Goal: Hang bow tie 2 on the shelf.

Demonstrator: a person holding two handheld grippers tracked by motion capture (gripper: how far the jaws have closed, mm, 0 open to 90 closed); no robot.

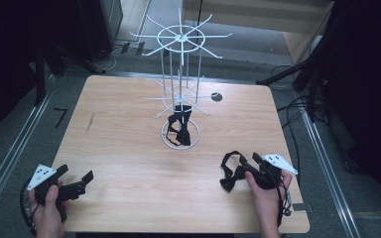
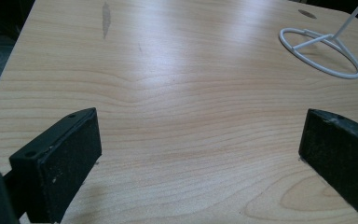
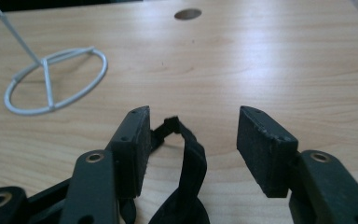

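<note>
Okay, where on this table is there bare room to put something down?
Bare wood lies between the table's left edge and the white rack's base ring, and along the right edge beyond the dark hole. It is crowded at the ring, holding one bow tie, and near the right gripper.

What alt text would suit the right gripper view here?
The right gripper sits open over a wooden table, a loop of black bow tie strap lying between its jaws, ungripped. The white wire stand's ring base rests to the upper left.
</note>
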